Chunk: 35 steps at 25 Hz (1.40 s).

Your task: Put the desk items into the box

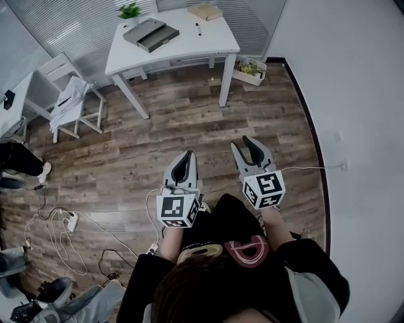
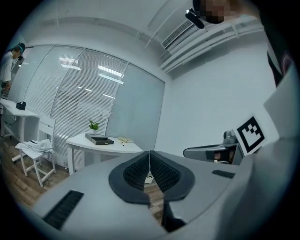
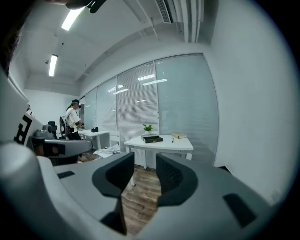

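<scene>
- Left gripper (image 1: 187, 154) is pointing toward 12 o'clock in the head view. Its jaws are pressing together pad to pad with nothing between them, as the left gripper view (image 2: 149, 154) confirms.
- Right gripper (image 1: 242, 144) is riding just beside it at 3 o'clock. Its jaws are standing partly apart and gripping nothing; only floorboards are showing through the gap in the right gripper view (image 3: 145, 164).
- Both are hanging over bare wooden floor (image 1: 177, 126), well apart from any task item.
- White desk (image 1: 189, 45) is sitting at 12 o'clock, well ahead. The step in hand is looking like the walk-up, with nothing collected yet.
- Grey box (image 1: 150, 34) is lying on the desk's 10 o'clock part, with a potted plant (image 1: 129, 11) just behind it.
- Pen (image 1: 197, 28) is lying near the desk's middle and a book (image 1: 205, 11) at its 1 o'clock corner. Both are lying outside the box.
- To do this well, I am judging that the left jaws are needing to open before arrival.
- The pen is looking thin and prone to rolling, so a pinch across its middle is seeming safest.
- The book is looking wide; grabbing an edge, or sliding it off the rim first, is probably working better.
- Hazards are flanking the path: a white chair (image 1: 66, 94) at 10 o'clock and a floor crate (image 1: 249, 70) by the desk's right leg at 1 o'clock. A straight central approach is clearing both.
</scene>
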Tool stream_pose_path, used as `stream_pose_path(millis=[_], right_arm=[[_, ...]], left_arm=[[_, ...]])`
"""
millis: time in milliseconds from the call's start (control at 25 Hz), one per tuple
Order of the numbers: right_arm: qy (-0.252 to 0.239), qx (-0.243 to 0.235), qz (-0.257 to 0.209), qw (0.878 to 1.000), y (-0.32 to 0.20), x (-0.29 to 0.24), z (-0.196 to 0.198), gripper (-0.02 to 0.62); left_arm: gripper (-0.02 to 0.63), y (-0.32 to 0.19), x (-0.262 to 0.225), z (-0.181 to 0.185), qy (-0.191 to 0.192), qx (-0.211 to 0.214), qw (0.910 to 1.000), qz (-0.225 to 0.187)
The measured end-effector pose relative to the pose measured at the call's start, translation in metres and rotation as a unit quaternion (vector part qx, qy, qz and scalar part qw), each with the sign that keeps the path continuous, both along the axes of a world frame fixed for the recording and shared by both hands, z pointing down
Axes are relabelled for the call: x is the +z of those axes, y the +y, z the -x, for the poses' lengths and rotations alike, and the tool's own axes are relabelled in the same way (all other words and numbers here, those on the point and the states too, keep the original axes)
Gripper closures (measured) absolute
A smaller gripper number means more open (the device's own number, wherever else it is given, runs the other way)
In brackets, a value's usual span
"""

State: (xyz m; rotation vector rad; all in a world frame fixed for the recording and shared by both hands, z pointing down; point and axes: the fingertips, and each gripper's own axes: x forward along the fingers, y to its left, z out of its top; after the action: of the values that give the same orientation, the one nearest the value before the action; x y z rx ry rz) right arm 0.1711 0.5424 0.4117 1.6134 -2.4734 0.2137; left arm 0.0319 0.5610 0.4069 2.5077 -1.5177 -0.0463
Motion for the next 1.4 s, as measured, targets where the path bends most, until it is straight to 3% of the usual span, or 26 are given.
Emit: stream_pose_path(millis=[280, 560, 680, 1000, 1400], right_arm=[[0.0, -0.006, -0.008, 1.0, -0.042, 0.003, -0.004, 0.436], [0.013, -0.028, -0.005, 1.0, -0.131, 0.008, -0.015, 0.437], [0.006, -0.026, -0.01, 1.0, -0.178, -0.001, -0.031, 0.517], [0.012, -0.042, -0.019, 0.999, -0.277, -0.015, -0.065, 0.551], [0.009, -0.078, -0.012, 0.997, -0.352, -0.005, -0.093, 0.584]], left_arm=[[0.586, -0.035, 0.012, -0.002, -0.009, -0.007, 0.9999, 0.005], [0.586, -0.126, 0.018, -0.016, 0.001, -0.022, 0.9996, 0.018], [0.586, -0.173, 0.012, -0.03, 0.001, -0.029, 0.9993, 0.021], [0.587, -0.265, 0.0, -0.062, 0.0, -0.051, 0.9986, 0.018], [0.588, -0.335, 0.007, -0.097, -0.006, -0.08, 0.9964, 0.025]])
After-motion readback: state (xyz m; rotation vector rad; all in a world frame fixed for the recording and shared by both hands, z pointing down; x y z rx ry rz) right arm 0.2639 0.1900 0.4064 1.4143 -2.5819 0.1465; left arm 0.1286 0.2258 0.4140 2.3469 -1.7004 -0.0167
